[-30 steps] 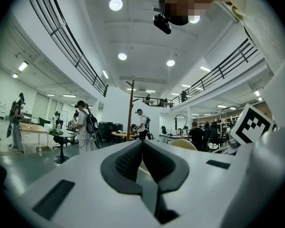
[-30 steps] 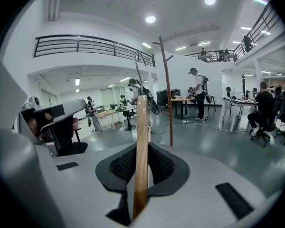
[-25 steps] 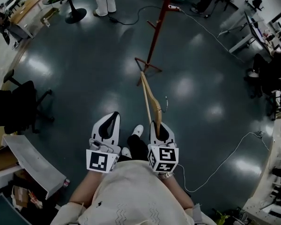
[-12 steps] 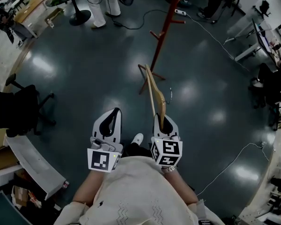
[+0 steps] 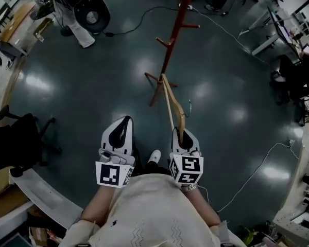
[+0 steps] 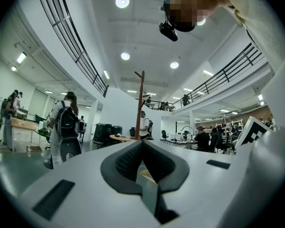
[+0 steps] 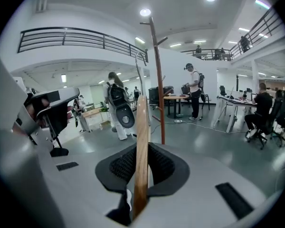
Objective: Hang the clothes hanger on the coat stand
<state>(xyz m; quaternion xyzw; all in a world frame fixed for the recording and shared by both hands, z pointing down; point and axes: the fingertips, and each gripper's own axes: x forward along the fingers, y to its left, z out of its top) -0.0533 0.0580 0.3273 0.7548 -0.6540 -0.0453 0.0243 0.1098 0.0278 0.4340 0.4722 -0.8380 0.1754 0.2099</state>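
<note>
Ahead of the right gripper (image 5: 179,131): coat stand (image 5: 171,42) not yet reached

Between the jaws of our right gripper we hold the wooden clothes hanger (image 5: 171,102) clamped by one end. It sits edge-on, so its length juts forward from the tips toward the red stand. Its metal hook (image 5: 188,107) sticks out to the right of the wood, about halfway along. Our left gripper (image 5: 124,121) rides just to the left, jaws closed together with nothing between them.

We judge the hanging not yet begun: the stand rises ahead of the hanger, apart from it.

Several things could go wrong. We pinch a long piece at its very end, so it may swing or slip in the pads as we lift. The hook sits far from the jaws, which makes aiming coarse, and we could miss the upward-slanting pegs (image 5: 162,41) or knock the stand. A white cable (image 5: 224,30) trails over the floor beyond the stand's foot and could catch a shoe.

The marker cube (image 5: 186,169) on each gripper carries only black-and-white square patterns. We can read no brand, label or lettering anywhere.
</note>
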